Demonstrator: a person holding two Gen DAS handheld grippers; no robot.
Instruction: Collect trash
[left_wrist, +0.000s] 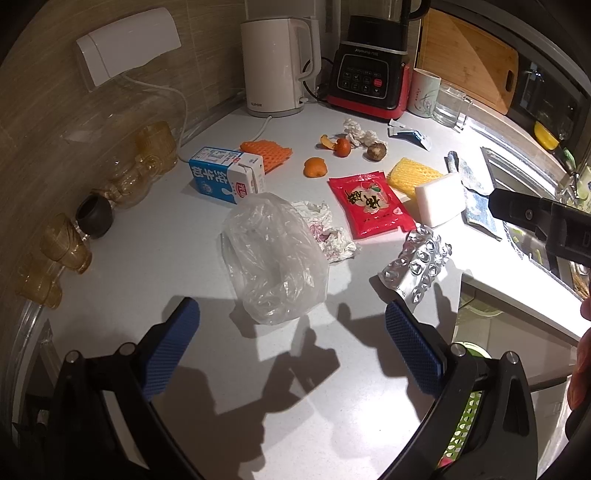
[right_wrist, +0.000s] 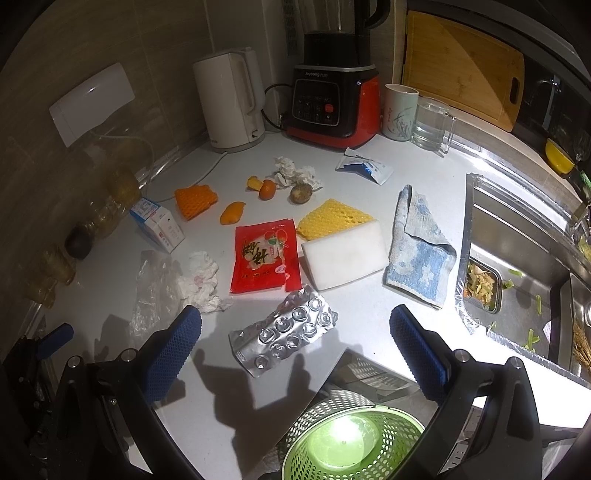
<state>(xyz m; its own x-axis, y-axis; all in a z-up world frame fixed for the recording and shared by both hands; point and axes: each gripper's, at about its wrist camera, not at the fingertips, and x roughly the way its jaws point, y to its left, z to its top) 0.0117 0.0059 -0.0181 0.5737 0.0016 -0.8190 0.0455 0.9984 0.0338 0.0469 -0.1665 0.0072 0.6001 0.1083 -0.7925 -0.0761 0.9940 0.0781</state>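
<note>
This is a home kitchen. A pale counter (right_wrist: 332, 369) runs along a tiled wall into a corner, where a white electric kettle (right_wrist: 231, 101) and a black-and-red blender (right_wrist: 332, 99) stand plugged in beside a mug (right_wrist: 400, 112) and a glass jug (right_wrist: 432, 123). A wooden cutting board (right_wrist: 461, 62) leans against the wall, and a steel sink (right_wrist: 524, 258) holding vegetable scraps is set into the counter on the right.

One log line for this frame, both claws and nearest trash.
left claw: open, above clear plastic bag | right claw: open, above foil blister pack | green basket: below counter edge | nothing held
</note>
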